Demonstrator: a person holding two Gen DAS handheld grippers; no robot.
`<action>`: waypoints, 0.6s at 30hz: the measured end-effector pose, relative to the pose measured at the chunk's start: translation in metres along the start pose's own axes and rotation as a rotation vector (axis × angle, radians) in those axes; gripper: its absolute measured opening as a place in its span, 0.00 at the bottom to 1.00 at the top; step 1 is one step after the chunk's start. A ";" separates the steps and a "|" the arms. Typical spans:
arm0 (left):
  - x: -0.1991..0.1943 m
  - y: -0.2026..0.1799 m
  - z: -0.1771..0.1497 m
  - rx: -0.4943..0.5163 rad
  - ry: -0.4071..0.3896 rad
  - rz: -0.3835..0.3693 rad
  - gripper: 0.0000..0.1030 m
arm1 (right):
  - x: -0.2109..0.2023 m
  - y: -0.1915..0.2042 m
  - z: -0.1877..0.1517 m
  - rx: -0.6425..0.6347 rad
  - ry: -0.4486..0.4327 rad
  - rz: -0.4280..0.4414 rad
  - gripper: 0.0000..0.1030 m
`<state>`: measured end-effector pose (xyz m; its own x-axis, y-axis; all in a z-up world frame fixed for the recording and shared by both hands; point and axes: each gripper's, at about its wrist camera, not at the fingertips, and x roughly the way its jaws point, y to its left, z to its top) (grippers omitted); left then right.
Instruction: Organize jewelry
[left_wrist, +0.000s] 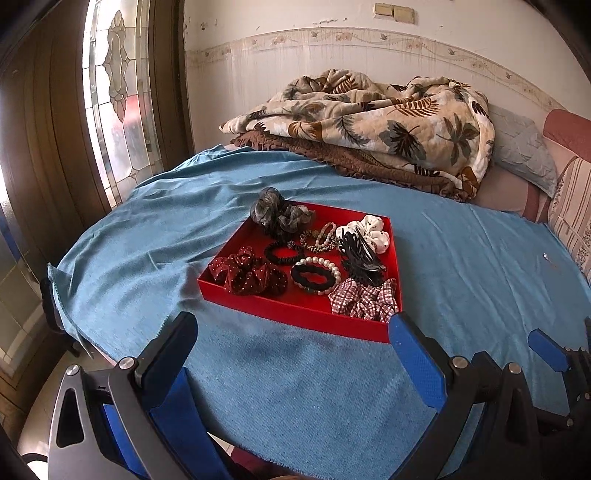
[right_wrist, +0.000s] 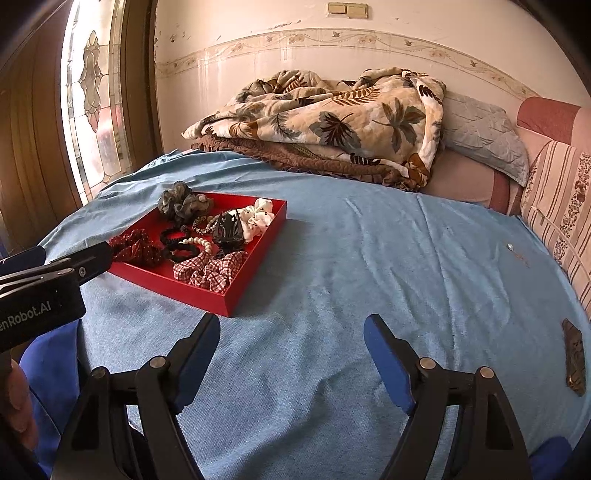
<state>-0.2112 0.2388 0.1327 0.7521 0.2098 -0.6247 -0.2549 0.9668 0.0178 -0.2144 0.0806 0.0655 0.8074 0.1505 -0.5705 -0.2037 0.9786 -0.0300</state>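
A red tray (left_wrist: 295, 314) rests on the blue bedspread (left_wrist: 295, 387). It holds a grey scrunchie (left_wrist: 280, 214), a red dotted scrunchie (left_wrist: 247, 275), a black hair tie (left_wrist: 282, 254), a pearl bracelet (left_wrist: 317, 277), beaded bracelets (left_wrist: 321, 236), a white dotted scrunchie (left_wrist: 369, 232), a black claw clip (left_wrist: 360, 258) and a plaid scrunchie (left_wrist: 364, 299). My left gripper (left_wrist: 291, 328) stands open and empty just before the tray's near wall. To the right of the red tray (right_wrist: 166, 288), my right gripper (right_wrist: 291, 328) is open over bare cloth, holding nothing.
A leaf-patterned quilt (right_wrist: 332, 122) and a grey pillow (right_wrist: 484, 133) lie at the back by the wall. A small brown object (right_wrist: 574, 358) and a tiny shiny item (right_wrist: 509, 246) sit on the bedspread at right. A stained-glass window (left_wrist: 118, 92) is on the left.
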 end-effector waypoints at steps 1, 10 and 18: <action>0.000 0.000 0.000 0.000 -0.001 0.001 1.00 | 0.000 0.000 0.000 -0.001 0.000 0.000 0.82; 0.006 0.000 -0.004 0.001 0.015 0.003 1.00 | 0.002 0.002 -0.001 -0.005 0.003 0.002 0.82; 0.008 0.003 -0.005 -0.010 0.025 0.006 1.00 | 0.006 0.005 -0.002 -0.012 0.009 0.006 0.82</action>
<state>-0.2090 0.2429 0.1243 0.7349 0.2115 -0.6443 -0.2656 0.9640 0.0134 -0.2122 0.0856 0.0602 0.8014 0.1552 -0.5777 -0.2150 0.9760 -0.0361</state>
